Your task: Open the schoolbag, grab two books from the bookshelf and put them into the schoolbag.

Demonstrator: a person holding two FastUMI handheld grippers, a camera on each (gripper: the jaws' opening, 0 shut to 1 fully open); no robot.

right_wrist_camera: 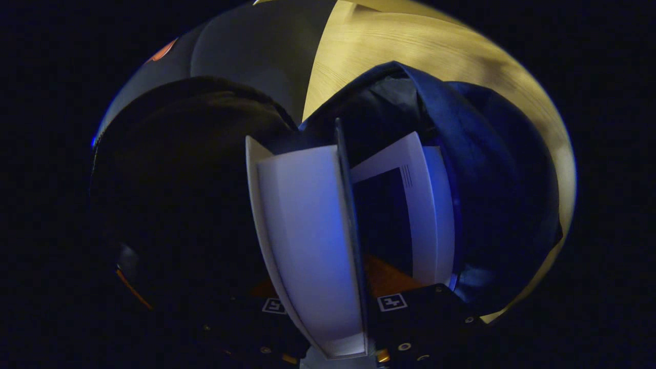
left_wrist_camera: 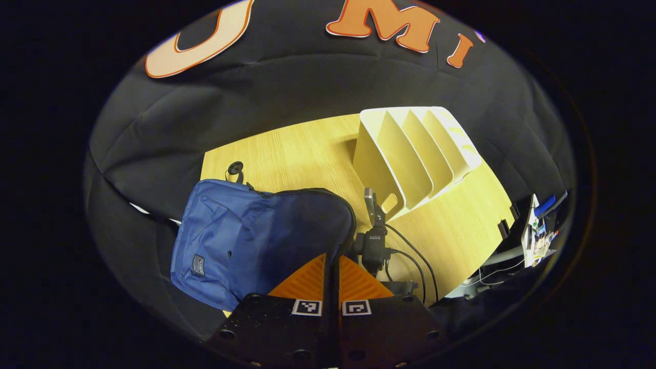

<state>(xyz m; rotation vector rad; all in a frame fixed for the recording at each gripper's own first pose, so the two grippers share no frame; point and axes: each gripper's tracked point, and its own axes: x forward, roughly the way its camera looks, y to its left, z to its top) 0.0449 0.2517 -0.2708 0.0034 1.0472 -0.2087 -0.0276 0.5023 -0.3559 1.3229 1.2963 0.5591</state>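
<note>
left gripper (left_wrist_camera: 332,264): fingers pressed together on the dark rim of the bag's mouth
right gripper (right_wrist_camera: 328,307): clamped on a white book (right_wrist_camera: 312,241), pushed into the bag's opening
bag (left_wrist_camera: 241,241): blue, laid on the wooden table (left_wrist_camera: 287,154), at 9 o'clock from the rack
rack (left_wrist_camera: 410,154): white, slots seen empty, at 1 o'clock on the table

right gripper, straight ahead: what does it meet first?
Likely the bag interior. The right gripper holds a book edge-on, pointing into the open mouth, where another book already sits just right of that line. Depth is unclear.
</note>
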